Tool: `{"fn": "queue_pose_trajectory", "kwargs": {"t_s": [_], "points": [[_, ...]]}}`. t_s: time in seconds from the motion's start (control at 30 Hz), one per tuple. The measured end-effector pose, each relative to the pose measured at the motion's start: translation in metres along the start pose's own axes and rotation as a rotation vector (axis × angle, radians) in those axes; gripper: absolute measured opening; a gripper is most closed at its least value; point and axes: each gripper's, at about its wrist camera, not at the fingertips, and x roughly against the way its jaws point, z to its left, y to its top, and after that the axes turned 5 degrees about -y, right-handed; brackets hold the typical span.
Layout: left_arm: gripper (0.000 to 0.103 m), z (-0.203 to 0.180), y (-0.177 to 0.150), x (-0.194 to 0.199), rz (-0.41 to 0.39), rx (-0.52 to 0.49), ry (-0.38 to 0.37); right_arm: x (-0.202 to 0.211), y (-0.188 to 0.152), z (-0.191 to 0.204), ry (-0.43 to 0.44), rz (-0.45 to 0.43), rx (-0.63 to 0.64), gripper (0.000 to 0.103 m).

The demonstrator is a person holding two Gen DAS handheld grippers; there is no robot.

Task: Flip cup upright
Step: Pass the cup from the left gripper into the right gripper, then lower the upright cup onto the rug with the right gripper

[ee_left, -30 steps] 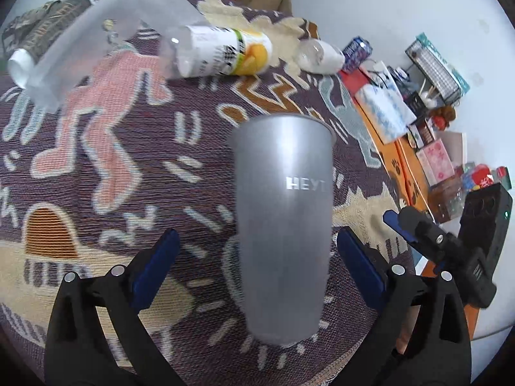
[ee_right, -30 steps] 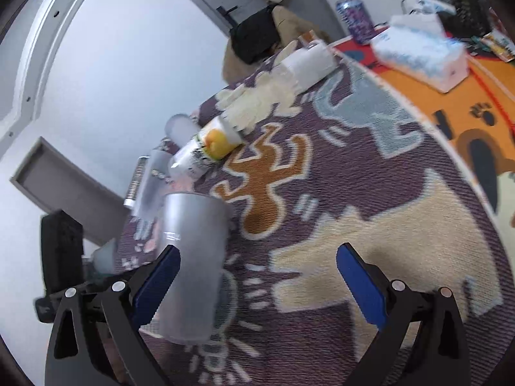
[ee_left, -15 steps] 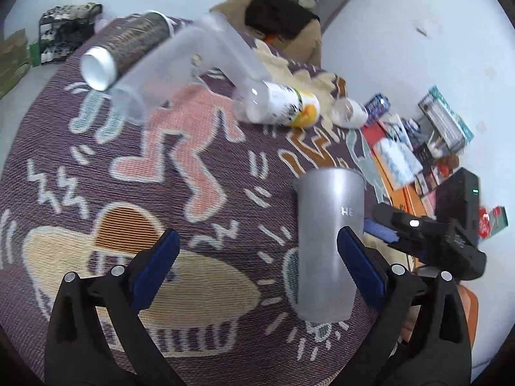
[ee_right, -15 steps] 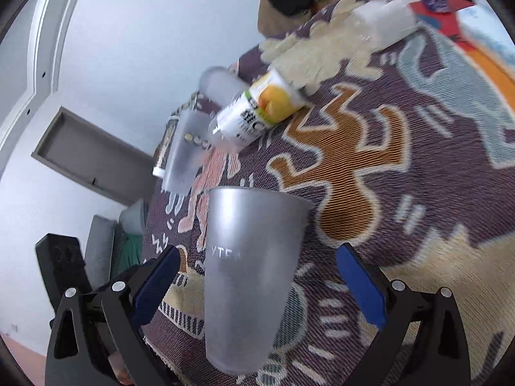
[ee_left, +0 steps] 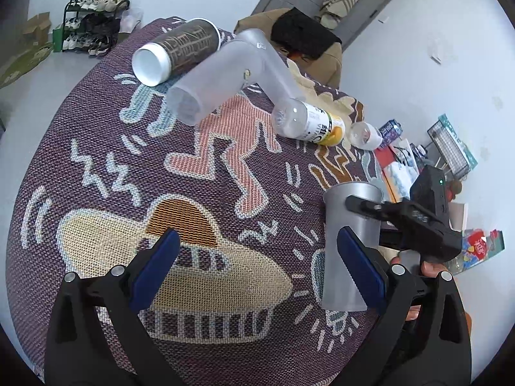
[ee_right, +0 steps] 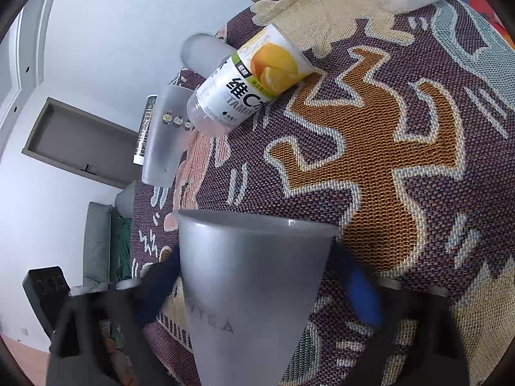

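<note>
A frosted grey cup (ee_left: 349,244) stands upright on the patterned cloth, wide mouth up. In the right wrist view the cup (ee_right: 254,289) fills the space between the blue pads; the fingers (ee_right: 360,292) are blurred and sit close against its sides, and contact is unclear. My right gripper (ee_right: 257,289) also shows in the left wrist view (ee_left: 402,215), around the cup from the right. My left gripper (ee_left: 257,267) is open and empty, with the cup just behind its right finger (ee_left: 360,270).
On the cloth (ee_left: 96,167) lie a dark can (ee_left: 180,51), two frosted cups (ee_left: 219,80), an orange-label bottle (ee_left: 309,122) and a clear bottle (ee_left: 367,135). Clutter lies on the floor to the right (ee_left: 450,148). The cloth edge is near the cup.
My left gripper has drawn back and swung left, away from the cup. My right gripper has moved in around the cup, its fingers narrowing toward the sides.
</note>
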Motion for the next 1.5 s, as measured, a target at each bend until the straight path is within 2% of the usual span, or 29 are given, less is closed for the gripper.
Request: {"fn": "queue_pose_trajectory", "kwargs": {"t_s": [0.03,0.2,0.4,0.53,0.67,0.83,1.2,1.33,1.4,1.5], "points": [[0.097,0.001,0.0,0.002,-0.004,0.004,0.0,0.001,0.0,0.0,0.018,0.004,-0.004,0.076],[0.097,-0.001,0.0,0.012,-0.027,0.003,-0.004,0.031,-0.01,0.014,0.027,-0.083,0.067,0.075],[0.097,-0.008,-0.002,0.024,-0.071,-0.02,0.009,0.076,-0.036,0.048,-0.068,-0.27,0.236,0.075],[0.097,-0.01,-0.004,0.031,-0.094,-0.028,0.01,0.1,-0.056,0.065,-0.175,-0.394,0.337,0.074],[0.097,-0.011,-0.005,0.037,-0.114,-0.042,0.017,0.109,-0.072,0.078,-0.274,-0.463,0.413,0.074],[0.097,-0.011,-0.007,0.041,-0.134,-0.056,0.026,0.114,-0.087,0.096,-0.352,-0.552,0.495,0.074],[0.097,0.001,-0.011,0.046,-0.147,-0.045,0.045,0.095,-0.114,0.11,-0.429,-0.655,0.582,0.074],[0.097,0.002,-0.015,0.046,-0.144,-0.049,0.045,0.083,-0.121,0.105,-0.436,-0.641,0.583,0.075],[0.097,0.002,-0.017,0.046,-0.146,-0.049,0.052,0.081,-0.126,0.104,-0.439,-0.66,0.588,0.076],[0.097,0.001,-0.021,0.046,-0.146,-0.05,0.053,0.081,-0.128,0.105,-0.417,-0.623,0.583,0.081]]}}
